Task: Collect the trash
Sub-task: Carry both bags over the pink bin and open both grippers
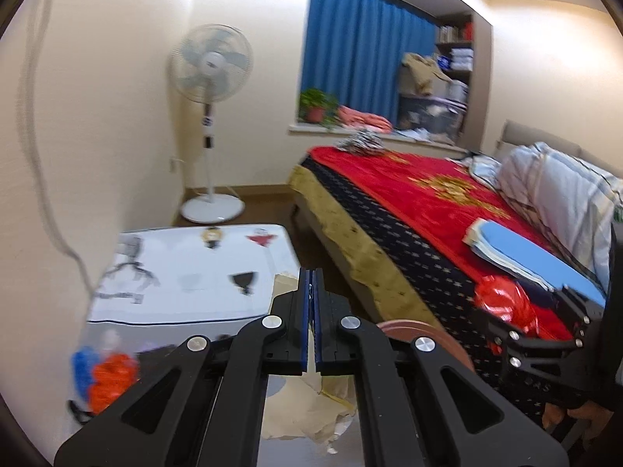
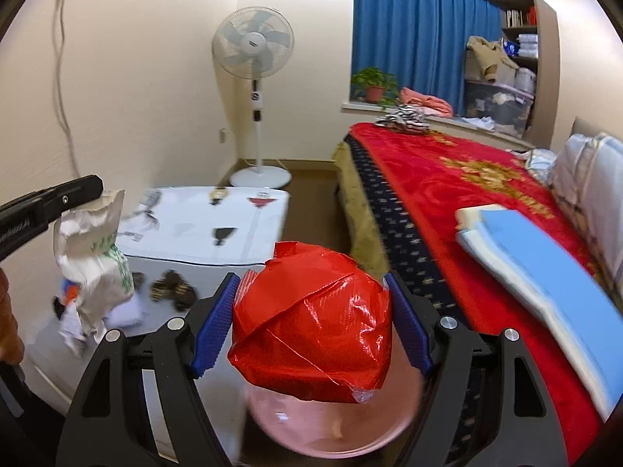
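Note:
My right gripper (image 2: pixel 311 278) is shut on a crumpled ball of red plastic wrap (image 2: pixel 311 327), with a blue pad against each side of it. Under the ball sits a pink plastic bin (image 2: pixel 331 424). In the left wrist view the same red ball (image 1: pixel 502 299) shows at the right, above the bin's rim (image 1: pixel 424 329). My left gripper (image 1: pixel 311 276) is shut, its blue pads pressed together on a crumpled whitish paper bag (image 1: pixel 307 408) that hangs below. In the right wrist view the bag (image 2: pixel 93 257) dangles from the left gripper (image 2: pixel 97 190) at the left edge.
A white box with stickers (image 1: pixel 194 272) stands ahead, against the wall. A bed with a red blanket (image 1: pixel 428 194) fills the right, with a blue foam pad (image 2: pixel 545 272) on it. A standing fan (image 1: pixel 212 66) is in the corner. Small items (image 2: pixel 171 288) lie beside the box.

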Demonstrator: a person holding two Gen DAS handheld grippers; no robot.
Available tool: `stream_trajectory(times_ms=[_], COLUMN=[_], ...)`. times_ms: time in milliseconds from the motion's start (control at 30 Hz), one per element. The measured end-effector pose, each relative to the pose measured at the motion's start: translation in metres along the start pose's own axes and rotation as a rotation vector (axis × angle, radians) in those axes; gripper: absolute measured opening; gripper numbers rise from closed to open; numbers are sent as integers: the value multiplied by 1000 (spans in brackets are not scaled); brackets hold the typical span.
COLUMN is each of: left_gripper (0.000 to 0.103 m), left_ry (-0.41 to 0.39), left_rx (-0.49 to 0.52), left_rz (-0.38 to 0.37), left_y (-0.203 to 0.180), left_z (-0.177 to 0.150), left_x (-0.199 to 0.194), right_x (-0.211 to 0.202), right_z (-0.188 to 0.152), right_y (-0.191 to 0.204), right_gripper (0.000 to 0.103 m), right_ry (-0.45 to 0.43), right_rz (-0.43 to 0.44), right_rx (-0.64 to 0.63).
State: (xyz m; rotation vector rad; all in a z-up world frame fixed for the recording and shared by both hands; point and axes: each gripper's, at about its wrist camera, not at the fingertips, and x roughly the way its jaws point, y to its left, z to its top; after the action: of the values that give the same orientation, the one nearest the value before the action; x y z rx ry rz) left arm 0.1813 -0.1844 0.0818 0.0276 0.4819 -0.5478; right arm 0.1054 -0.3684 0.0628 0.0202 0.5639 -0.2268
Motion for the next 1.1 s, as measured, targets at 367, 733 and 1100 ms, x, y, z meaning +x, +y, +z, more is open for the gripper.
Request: stream_trajectory(times_ms=[367, 733, 1100], left_gripper=[2, 2, 36], left_ry=[146, 250, 258], left_rx=[47, 78, 61], left_rz=[-116, -139, -163], left_y=[-63, -79, -91], left_z=[-35, -58, -61], left_x=[78, 128, 142], right_x=[39, 80, 95], right_z=[-24, -38, -46], right_y=[-43, -54, -66], right_gripper=[74, 74, 81], right_ry=[112, 224, 285], right_rz=[-46, -77, -141], right_rx=[20, 18, 18])
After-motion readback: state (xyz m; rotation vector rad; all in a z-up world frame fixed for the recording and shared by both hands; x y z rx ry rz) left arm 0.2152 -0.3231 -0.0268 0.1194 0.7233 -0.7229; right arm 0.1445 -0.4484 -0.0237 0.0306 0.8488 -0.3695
